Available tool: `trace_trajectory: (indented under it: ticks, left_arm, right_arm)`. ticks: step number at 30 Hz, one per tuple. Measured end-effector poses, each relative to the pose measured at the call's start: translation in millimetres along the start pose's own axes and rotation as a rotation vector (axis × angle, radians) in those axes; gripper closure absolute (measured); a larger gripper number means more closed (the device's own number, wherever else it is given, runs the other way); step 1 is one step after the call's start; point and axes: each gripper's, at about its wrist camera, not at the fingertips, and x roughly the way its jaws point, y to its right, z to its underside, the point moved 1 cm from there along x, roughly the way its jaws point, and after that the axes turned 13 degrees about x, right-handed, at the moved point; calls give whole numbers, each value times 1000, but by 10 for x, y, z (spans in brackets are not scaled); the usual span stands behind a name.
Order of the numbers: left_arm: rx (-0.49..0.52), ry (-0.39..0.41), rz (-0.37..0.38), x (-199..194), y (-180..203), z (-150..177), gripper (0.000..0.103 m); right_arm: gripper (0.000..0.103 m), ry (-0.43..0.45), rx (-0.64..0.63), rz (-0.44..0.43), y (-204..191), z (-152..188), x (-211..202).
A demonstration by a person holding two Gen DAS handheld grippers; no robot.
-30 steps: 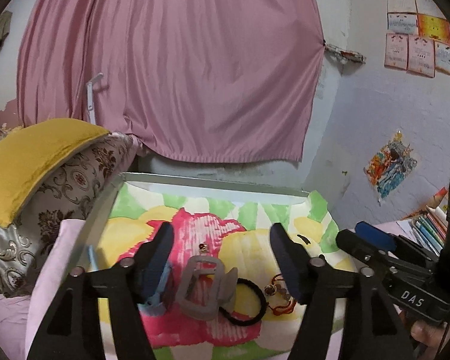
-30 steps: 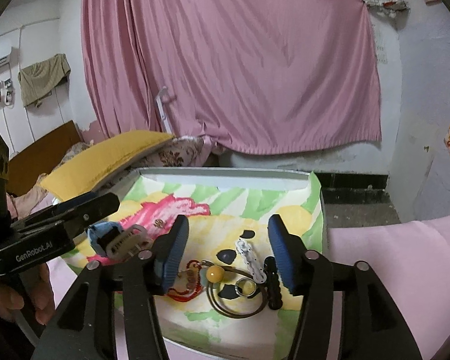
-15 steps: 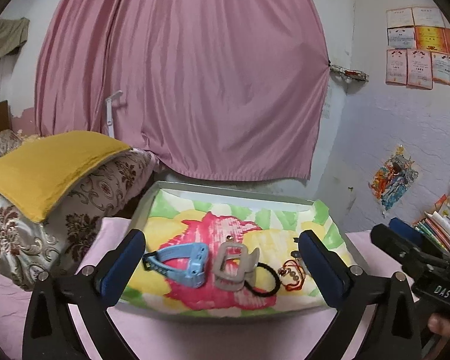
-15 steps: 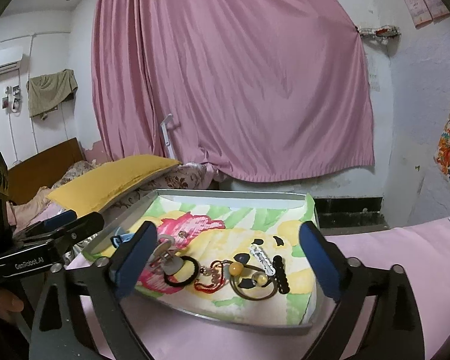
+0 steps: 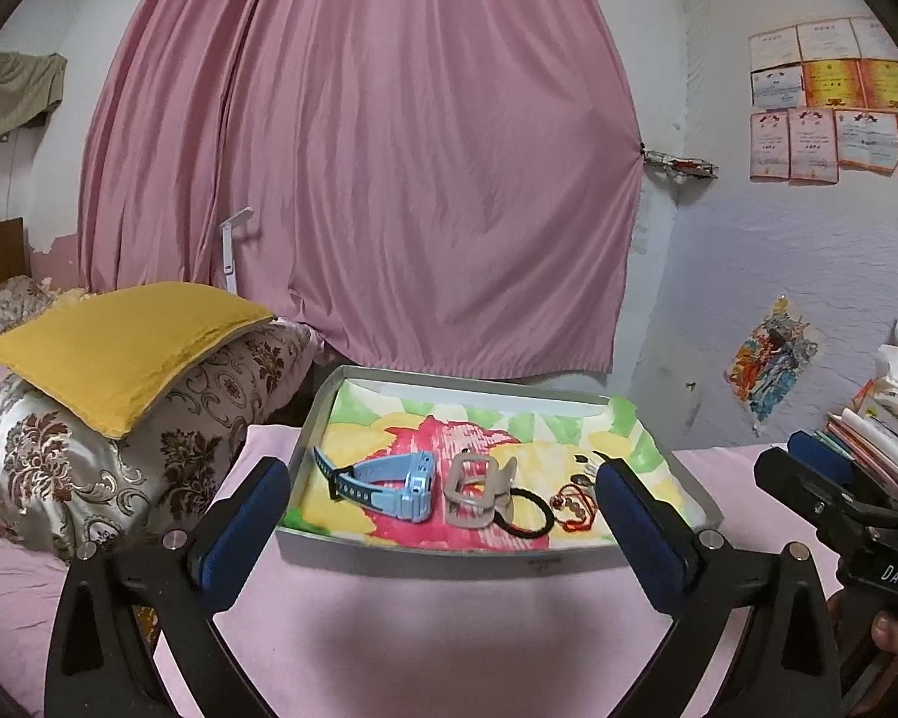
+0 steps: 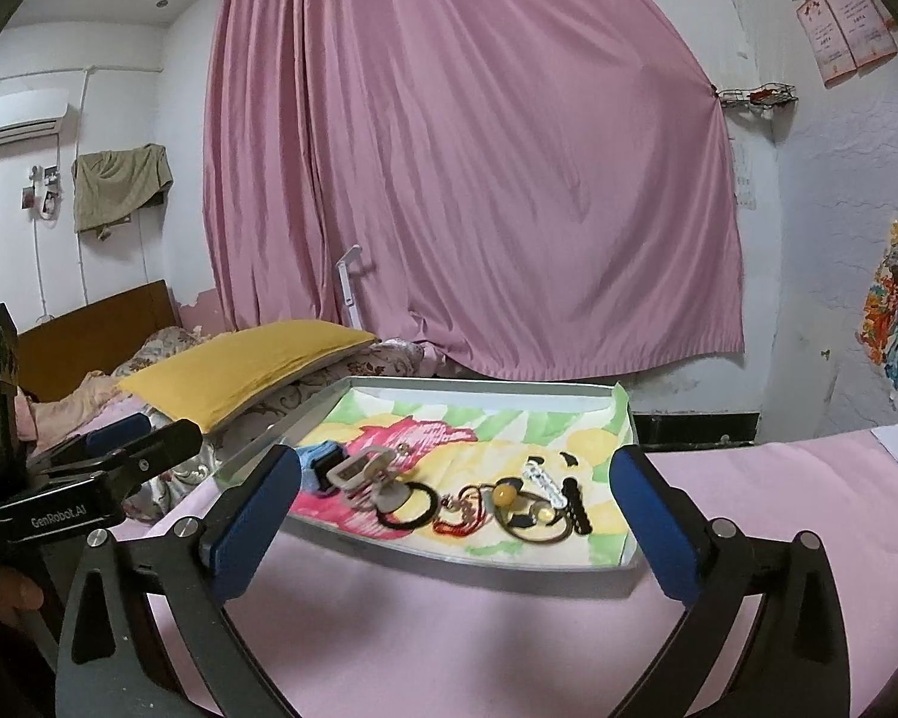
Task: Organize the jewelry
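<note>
So much pink here: the curtain [image 5: 359,179] filling the upper middle is dusty pink, and the sheet [image 5: 449,628] across the bottom is a paler pink. The tray [image 5: 449,551] in the centre has grey walls and a liner splashed with yellow, green and a hot-pink flower. On it, a light blue watch [image 5: 389,484], a beige-grey clip [image 5: 476,487], a black hair tie [image 5: 527,514]. At left, a mustard yellow pillow [image 5: 120,347] sits on a cream one with brown floral swirls [image 5: 90,455]. Gripper pads [image 5: 245,532] are dark blue.
</note>
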Motion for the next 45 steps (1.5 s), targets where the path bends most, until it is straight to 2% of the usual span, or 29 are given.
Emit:
trace_trajectory:
  ticks: [8, 26, 39, 45]
  left_arm:
    - [9, 1, -16, -212, -11, 202, 1]
    - [3, 30, -44, -465, 17, 621, 1]
    - [-4, 97, -85, -559, 54, 800, 1]
    - [-5, 65, -81, -518, 66, 827, 1]
  right_arm:
    - [2, 0, 16, 3, -29, 186, -197]
    - [2, -13, 33, 82, 155, 637, -404]
    - [2, 88, -20, 162, 200, 803, -515]
    - [2, 90, -32, 166, 170, 836, -511]
